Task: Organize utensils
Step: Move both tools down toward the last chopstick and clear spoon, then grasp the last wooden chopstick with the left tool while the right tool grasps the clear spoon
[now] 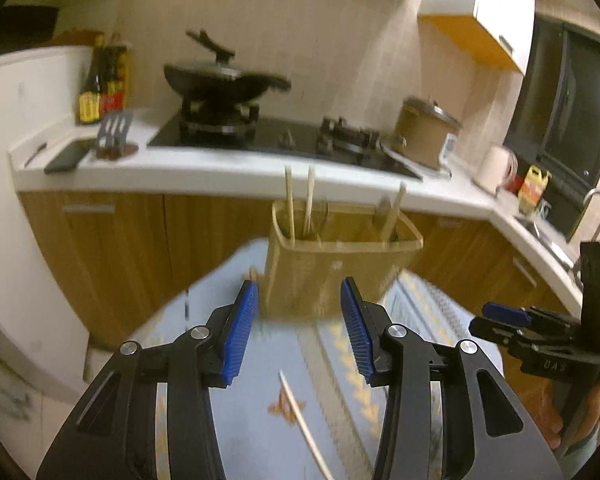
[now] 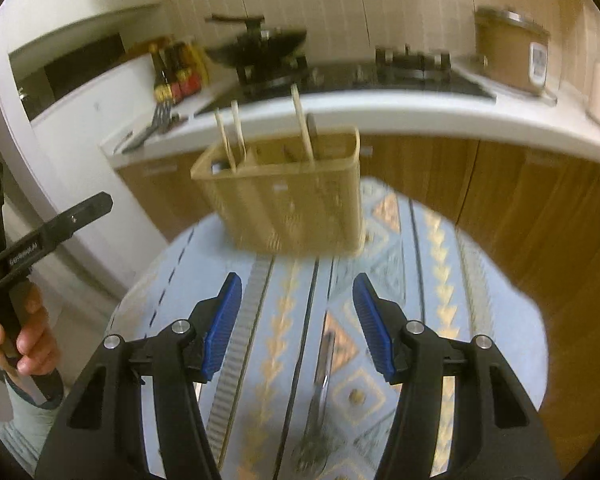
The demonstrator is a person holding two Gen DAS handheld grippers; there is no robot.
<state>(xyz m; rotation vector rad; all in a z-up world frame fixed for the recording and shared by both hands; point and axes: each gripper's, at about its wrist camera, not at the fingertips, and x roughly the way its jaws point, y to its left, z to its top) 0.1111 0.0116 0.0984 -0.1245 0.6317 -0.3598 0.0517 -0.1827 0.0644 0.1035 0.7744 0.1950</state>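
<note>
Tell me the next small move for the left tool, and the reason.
Probably lower the open left tool onto the loose wooden chopstick lying on the blue patterned tablecloth. It holds nothing, and three chopsticks already stand in the beige plastic utensil basket.

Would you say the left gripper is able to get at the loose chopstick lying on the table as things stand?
Probably yes. The left gripper is open and empty, and the chopstick lies bare on the tablecloth just below its fingers, with nothing over it.
</note>
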